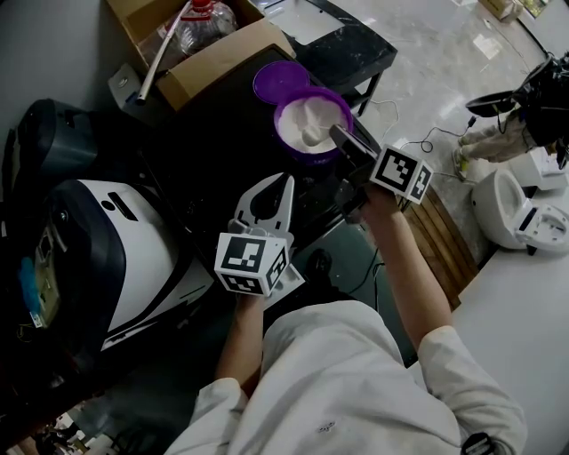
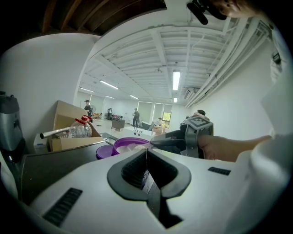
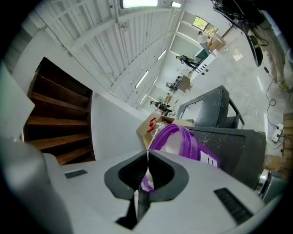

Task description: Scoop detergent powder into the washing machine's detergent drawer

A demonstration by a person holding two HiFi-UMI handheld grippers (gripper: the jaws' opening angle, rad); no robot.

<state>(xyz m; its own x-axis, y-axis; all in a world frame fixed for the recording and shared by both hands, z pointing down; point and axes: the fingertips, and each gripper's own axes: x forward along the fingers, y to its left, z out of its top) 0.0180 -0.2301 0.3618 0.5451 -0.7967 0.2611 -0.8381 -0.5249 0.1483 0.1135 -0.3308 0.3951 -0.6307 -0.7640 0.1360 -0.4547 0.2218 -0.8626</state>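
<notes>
A purple tub of white powder stands on a dark surface, with its purple lid lying behind it. My right gripper reaches over the tub's right rim, its jaws shut on a thin white scoop whose bowl lies in the powder. The tub fills the right gripper view just past the right gripper. My left gripper hovers nearer me, jaws shut with nothing held. The left gripper faces the tub and the right gripper. A white and black washing machine sits at the left; its drawer is not discernible.
A cardboard box holding a plastic bottle and a metal tube stands behind the tub. A dark speckled table is at the back right. White fixtures and cables lie on the floor to the right.
</notes>
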